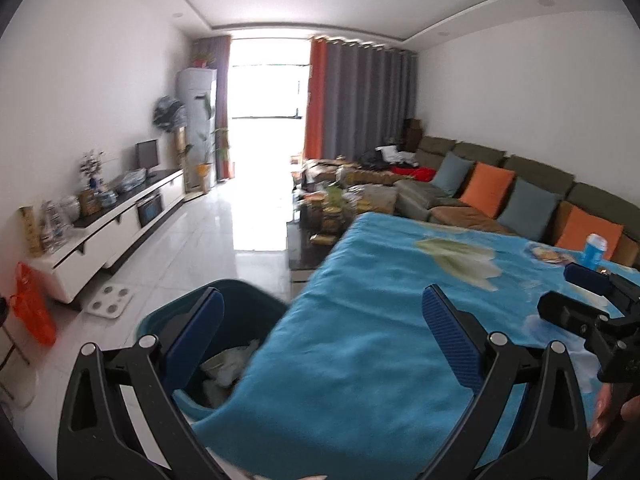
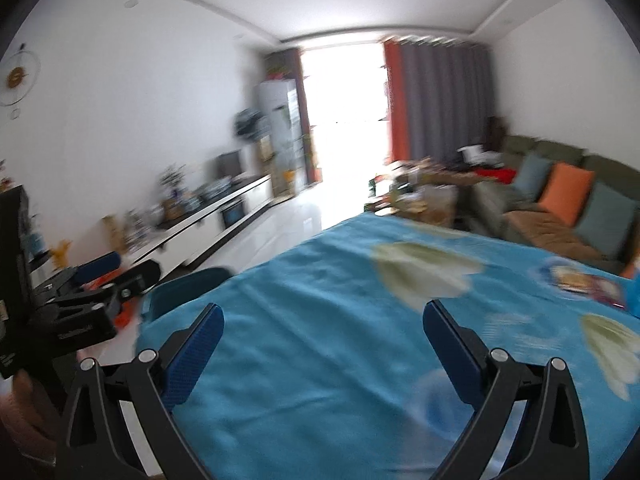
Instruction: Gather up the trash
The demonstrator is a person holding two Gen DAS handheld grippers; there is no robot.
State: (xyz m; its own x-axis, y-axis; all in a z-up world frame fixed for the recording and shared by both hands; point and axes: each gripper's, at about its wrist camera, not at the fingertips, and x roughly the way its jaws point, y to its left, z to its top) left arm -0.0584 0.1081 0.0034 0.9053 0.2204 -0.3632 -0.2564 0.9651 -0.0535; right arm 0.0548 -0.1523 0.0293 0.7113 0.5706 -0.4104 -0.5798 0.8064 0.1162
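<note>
Both the left gripper (image 1: 323, 300) and right gripper (image 2: 323, 320) have empty, wide-open jaws. The bin (image 1: 244, 312) beside the left jaws holds crumpled paper (image 1: 228, 366); a can (image 1: 595, 249) and wrapper (image 1: 549, 255) remain far ahead on the tabletop (image 1: 360, 340).

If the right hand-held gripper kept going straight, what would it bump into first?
Probably the blue blanket. The right hand-held gripper is open and empty, tilted down toward bare cloth; depth is hard to judge.

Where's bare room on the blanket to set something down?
The blanket is bare between the bin at its left edge and the can and wrapper at far right. The coffee table beyond is crowded.
</note>
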